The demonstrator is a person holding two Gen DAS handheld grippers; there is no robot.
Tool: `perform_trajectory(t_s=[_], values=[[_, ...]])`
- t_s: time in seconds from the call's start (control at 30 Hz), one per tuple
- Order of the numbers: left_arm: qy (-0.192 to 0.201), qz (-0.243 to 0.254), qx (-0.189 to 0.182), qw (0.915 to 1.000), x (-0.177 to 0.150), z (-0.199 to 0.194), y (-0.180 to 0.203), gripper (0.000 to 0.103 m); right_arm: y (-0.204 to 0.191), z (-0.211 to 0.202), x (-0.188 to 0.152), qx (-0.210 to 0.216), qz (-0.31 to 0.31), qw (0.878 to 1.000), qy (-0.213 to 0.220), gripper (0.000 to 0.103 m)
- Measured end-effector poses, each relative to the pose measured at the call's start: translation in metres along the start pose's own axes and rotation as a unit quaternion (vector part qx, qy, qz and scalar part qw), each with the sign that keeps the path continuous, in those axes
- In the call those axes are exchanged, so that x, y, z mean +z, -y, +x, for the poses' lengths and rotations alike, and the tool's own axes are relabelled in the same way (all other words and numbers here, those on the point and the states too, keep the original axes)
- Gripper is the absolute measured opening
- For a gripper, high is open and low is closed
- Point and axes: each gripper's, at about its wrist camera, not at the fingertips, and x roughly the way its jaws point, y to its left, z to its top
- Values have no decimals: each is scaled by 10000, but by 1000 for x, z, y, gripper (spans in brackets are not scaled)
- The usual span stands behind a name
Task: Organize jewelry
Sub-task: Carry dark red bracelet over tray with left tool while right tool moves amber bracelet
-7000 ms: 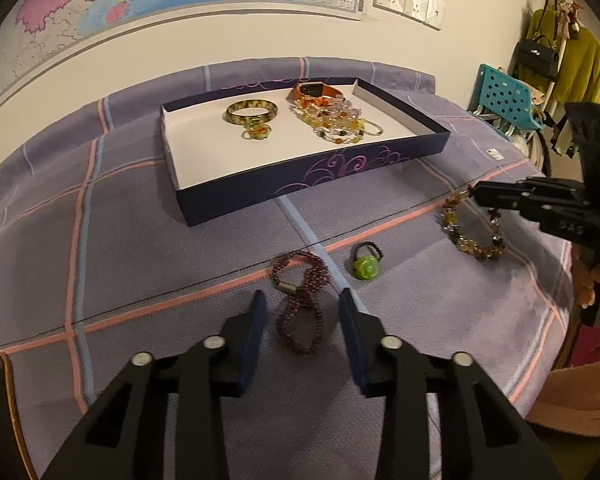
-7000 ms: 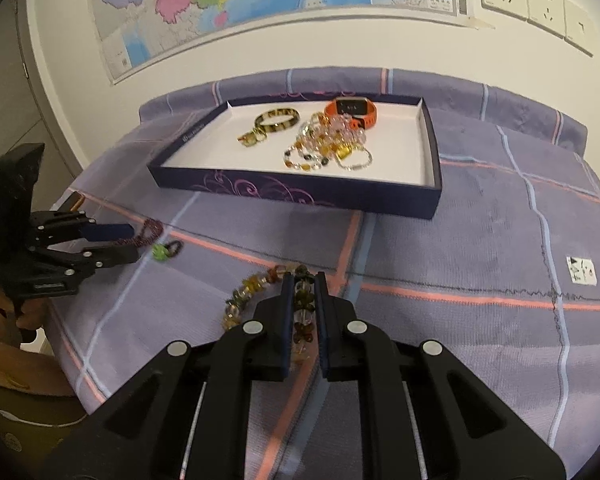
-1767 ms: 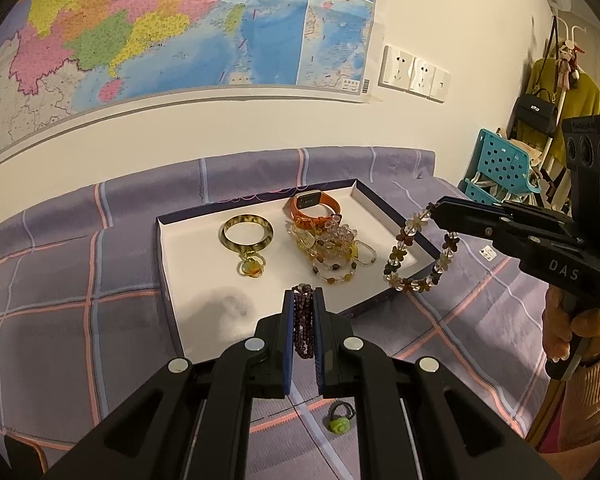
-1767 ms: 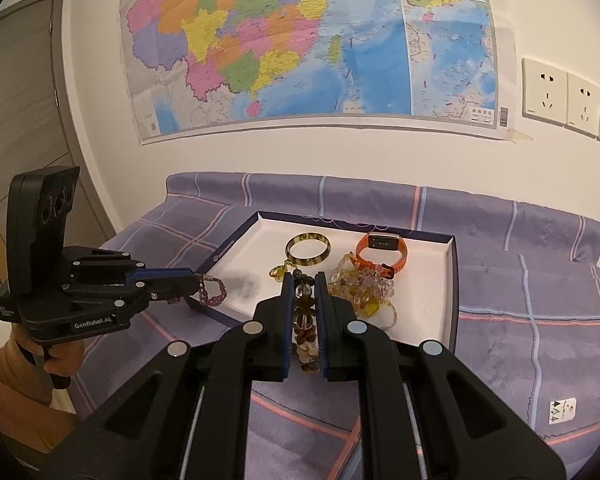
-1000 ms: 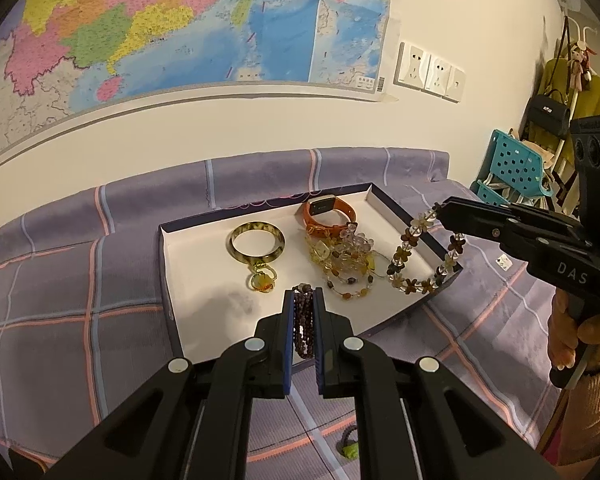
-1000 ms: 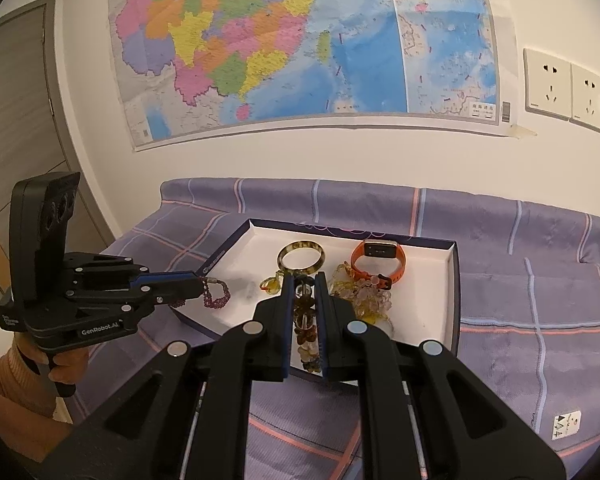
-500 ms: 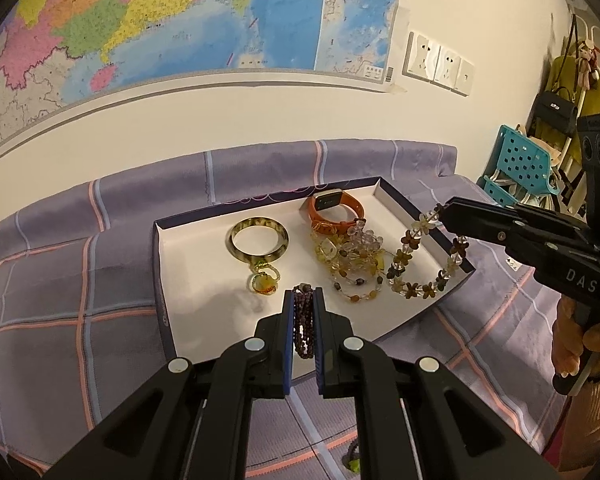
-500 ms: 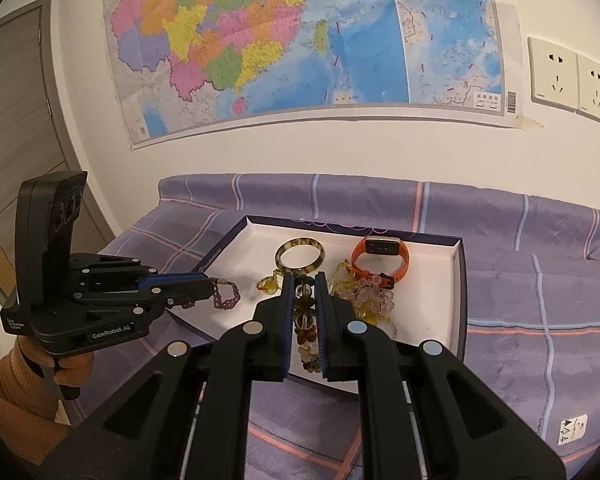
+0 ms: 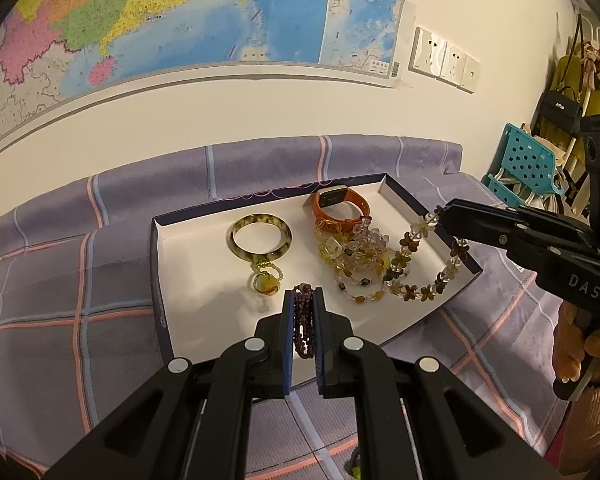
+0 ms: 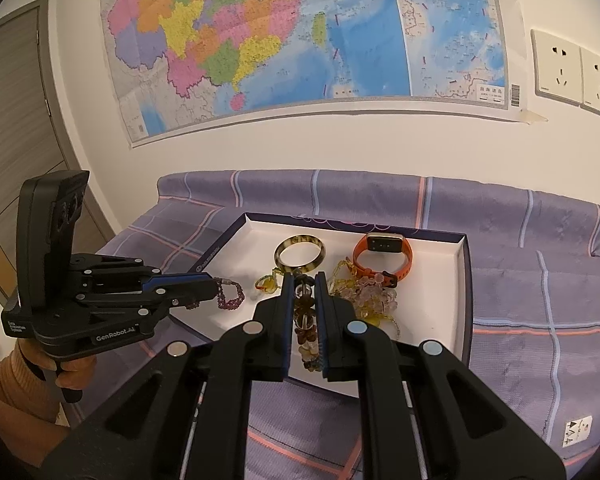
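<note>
1. Garnet bead bracelet [image 9: 303,322], limp and light, hangs pinched in my left gripper [image 9: 302,320] over the tray [image 9: 156,280]'s near edge; clenched on a few strands, it may slip.
2. Flower-bead bracelet [image 10: 305,320] dangles clamped in my right gripper [image 10: 303,316] above the same tray; brittle-looking beads.

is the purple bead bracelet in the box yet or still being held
Held: the left hand-held gripper is shut on the purple bead bracelet, hanging above the box.

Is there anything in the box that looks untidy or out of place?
Mostly tidy. The bangle and orange watch lie apart on the white floor of the box, but the pale bead bracelets beside the watch are heaped in one tangled pile. A green ring lies outside the box, on the cloth.
</note>
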Motion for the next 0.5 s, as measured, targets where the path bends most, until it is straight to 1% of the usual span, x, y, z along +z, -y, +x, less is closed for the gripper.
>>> perform_trajectory(t_s=[0.5], values=[[-71,-25,60,10000,4,9,-1,7,2,4,1,9,34,10000,-20,11]])
